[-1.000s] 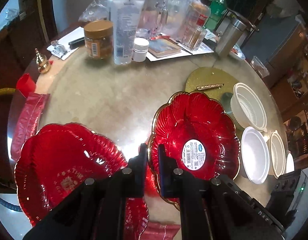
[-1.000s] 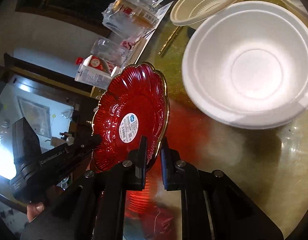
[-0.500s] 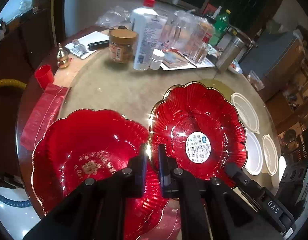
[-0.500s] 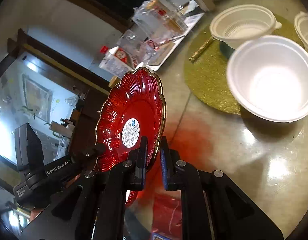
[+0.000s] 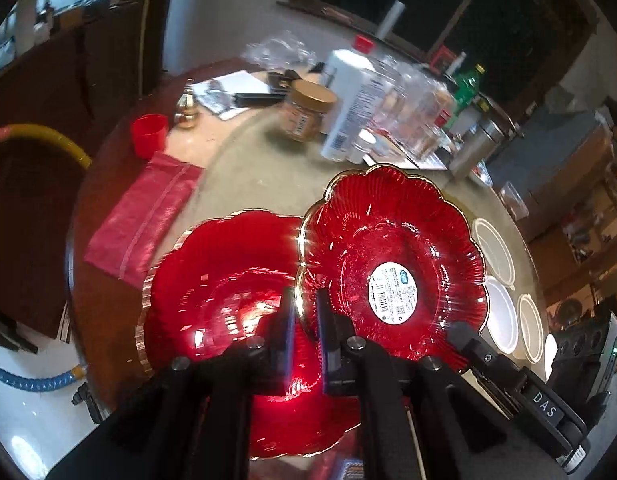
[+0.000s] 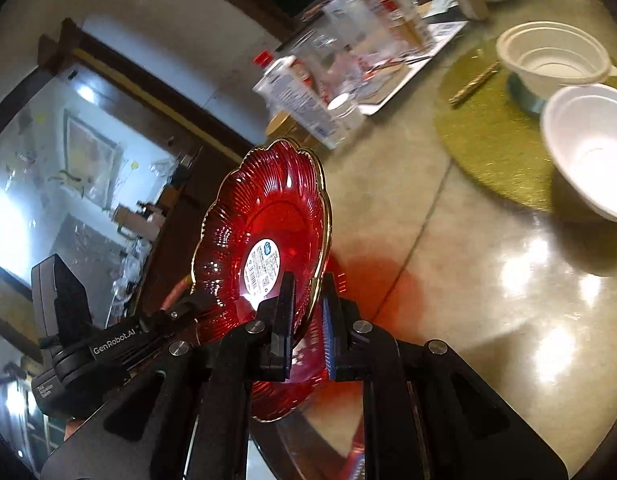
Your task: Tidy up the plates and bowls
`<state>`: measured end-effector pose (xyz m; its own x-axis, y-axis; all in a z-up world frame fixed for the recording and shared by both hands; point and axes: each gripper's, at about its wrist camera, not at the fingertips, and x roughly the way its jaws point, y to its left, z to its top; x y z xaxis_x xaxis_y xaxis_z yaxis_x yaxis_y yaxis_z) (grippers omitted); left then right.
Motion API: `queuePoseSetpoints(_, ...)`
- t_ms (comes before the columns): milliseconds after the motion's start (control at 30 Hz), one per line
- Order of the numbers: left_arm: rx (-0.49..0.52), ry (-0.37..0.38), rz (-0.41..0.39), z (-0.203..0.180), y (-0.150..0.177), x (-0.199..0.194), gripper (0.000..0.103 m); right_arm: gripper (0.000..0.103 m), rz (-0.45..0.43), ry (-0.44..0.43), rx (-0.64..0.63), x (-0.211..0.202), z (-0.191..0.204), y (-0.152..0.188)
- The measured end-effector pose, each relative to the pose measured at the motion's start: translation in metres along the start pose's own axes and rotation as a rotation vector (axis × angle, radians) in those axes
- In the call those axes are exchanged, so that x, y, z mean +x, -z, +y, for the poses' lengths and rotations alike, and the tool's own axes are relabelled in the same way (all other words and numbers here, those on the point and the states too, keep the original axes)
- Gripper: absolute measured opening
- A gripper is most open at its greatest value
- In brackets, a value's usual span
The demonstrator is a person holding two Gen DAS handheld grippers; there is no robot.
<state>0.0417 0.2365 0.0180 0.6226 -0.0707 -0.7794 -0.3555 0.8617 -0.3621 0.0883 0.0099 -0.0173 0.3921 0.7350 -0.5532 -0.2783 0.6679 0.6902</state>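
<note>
Two grippers are clamped on one red plate (image 5: 392, 264): the left gripper (image 5: 305, 336) and right gripper (image 6: 308, 316) pinch opposite rims, holding it tilted above a second red plate (image 5: 220, 300) on the counter (image 6: 448, 280). It is judged light, rigid, glossy and slippery; rim grips suit.
</note>
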Motion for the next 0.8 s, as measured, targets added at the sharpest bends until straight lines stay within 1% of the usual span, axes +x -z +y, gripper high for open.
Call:
queuePoseSetpoints(167, -0.046, -0.016, -0.033, 0.026, 0.009, -0.015, 0.007, 0.012, 0.043, -0.01, -0.039, 0.015, 0.018, 0.007)
queuePoseSetpoints(433, -0.089, -0.018, -0.04, 0.053, 0.015, -0.022, 0.007, 0.012, 0.081, -0.005, -0.074, 0.032, 0.033, 0.017)
queuePoseSetpoints(800, -0.098, -0.012, -0.038, 0.06, 0.023, -0.023, 0.007, 0.012, 0.1, 0.012, -0.08, 0.038, 0.032, 0.017)
